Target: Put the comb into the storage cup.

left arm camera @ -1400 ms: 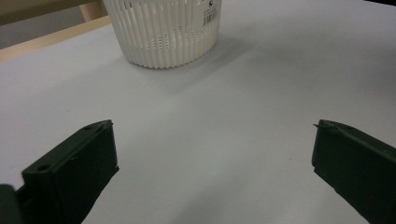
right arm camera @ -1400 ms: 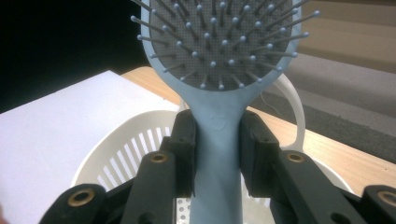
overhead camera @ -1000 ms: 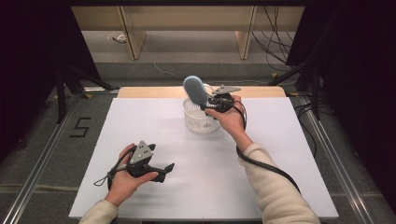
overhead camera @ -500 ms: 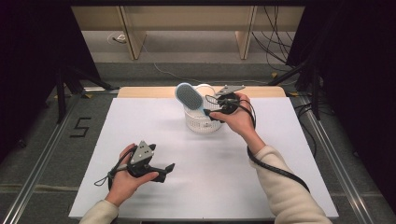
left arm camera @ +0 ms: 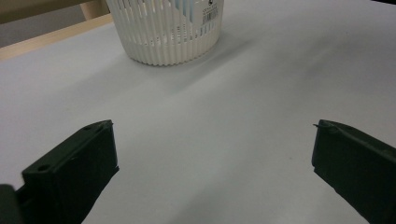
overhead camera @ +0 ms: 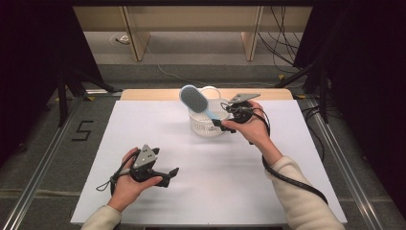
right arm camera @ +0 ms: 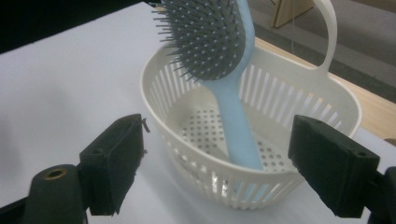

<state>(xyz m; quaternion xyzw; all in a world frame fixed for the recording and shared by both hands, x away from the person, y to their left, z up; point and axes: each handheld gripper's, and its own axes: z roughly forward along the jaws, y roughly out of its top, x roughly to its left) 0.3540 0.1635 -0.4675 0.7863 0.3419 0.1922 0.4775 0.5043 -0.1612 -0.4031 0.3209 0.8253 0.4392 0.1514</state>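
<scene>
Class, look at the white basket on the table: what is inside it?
In the basket a light blue hairbrush stands handle down, its bristled head leaning out above the rim. Around the handle the holed floor looks bare. The near wall hides the handle's tip.

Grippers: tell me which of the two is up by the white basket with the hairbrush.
The right gripper, jaws open beside the basket holding the blue hairbrush. The left gripper sits nearer the person, apart from both.

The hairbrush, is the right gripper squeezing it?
No, in the right gripper view the right gripper has its jaws wide apart, and the hairbrush stands by itself in the basket, touching neither jaw.
</scene>
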